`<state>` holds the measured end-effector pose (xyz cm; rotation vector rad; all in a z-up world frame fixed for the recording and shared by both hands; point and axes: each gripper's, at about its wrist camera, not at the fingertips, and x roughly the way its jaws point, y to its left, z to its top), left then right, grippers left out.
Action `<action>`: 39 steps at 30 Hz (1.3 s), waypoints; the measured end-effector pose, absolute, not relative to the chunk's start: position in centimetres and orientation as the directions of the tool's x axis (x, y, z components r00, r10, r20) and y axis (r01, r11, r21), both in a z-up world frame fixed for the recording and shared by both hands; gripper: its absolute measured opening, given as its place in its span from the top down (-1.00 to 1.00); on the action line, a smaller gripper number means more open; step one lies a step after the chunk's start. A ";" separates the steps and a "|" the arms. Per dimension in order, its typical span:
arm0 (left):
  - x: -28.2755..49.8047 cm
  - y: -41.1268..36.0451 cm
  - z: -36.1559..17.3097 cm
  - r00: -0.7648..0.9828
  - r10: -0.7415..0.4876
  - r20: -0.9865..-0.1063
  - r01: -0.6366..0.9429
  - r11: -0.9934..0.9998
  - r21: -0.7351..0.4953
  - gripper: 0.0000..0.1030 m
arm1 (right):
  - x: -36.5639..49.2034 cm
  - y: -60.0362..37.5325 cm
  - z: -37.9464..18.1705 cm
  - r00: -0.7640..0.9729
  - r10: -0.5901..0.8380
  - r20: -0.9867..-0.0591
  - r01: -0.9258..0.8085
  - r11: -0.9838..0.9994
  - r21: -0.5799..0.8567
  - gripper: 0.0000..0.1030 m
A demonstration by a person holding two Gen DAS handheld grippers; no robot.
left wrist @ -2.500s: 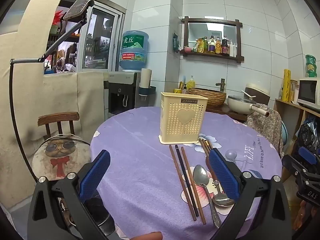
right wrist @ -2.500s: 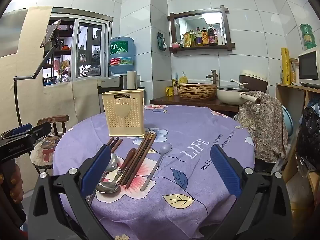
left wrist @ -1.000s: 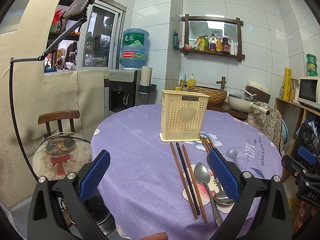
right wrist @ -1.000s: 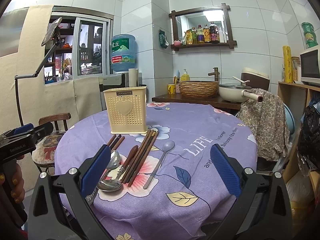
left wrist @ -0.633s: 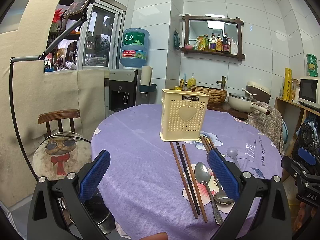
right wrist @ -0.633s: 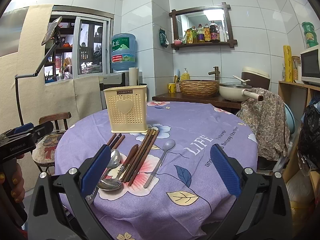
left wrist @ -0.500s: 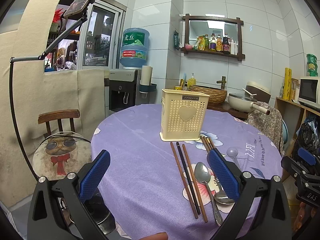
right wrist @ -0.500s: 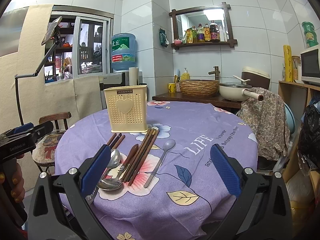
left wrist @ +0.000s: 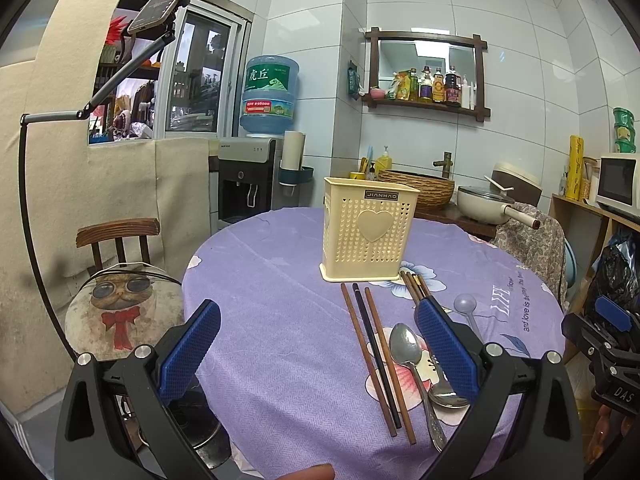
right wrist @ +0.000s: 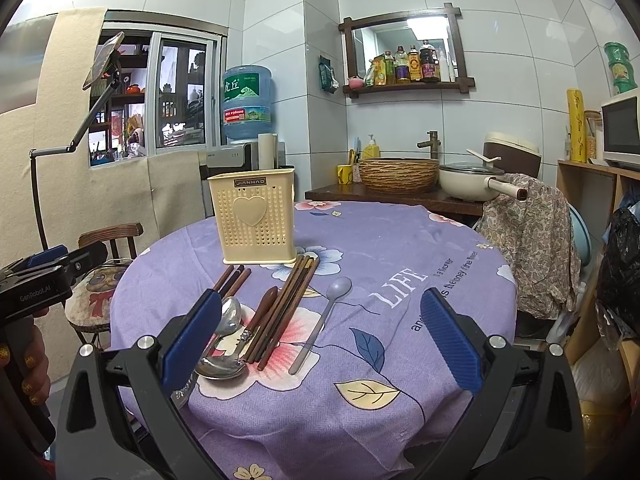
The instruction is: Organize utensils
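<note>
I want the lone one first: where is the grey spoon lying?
In the right wrist view, the grey spoon lies on the purple tablecloth, just right of the chopstick bundle, apart from it.

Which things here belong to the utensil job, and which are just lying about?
Job items:
cream utensil holder
three loose chopsticks
chopstick bundle
metal spoons
grey plastic spoon

Just lying about:
water bottle on dispenser
wicker basket
lidded pan
cat-print chair

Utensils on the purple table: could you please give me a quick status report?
Both tongs open, empty: left, right. Chopsticks and spoons lie loose before the cream holder. Nothing in the way.
</note>
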<state>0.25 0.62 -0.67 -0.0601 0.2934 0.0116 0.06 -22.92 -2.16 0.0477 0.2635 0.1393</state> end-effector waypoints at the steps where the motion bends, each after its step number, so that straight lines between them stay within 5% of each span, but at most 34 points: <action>1: 0.2 0.6 -0.7 0.957 0.002 -0.289 -0.020 0.998 -0.058 -0.89 | 0.0 -22.9 -2.2 0.956 0.143 -0.257 -0.130 0.989 0.065 -0.91; 25: 0.1 1.4 -2.3 0.955 0.013 -0.297 -0.028 0.999 -0.045 -0.88 | 0.6 -23.0 -2.4 0.949 0.152 -0.276 -0.137 0.988 0.073 -0.91; 39: 2.8 1.7 -3.9 0.901 0.014 -0.435 -0.032 0.999 -0.034 -0.88 | 4.0 -23.1 -4.3 0.917 0.154 -0.369 -0.138 0.988 0.068 -0.91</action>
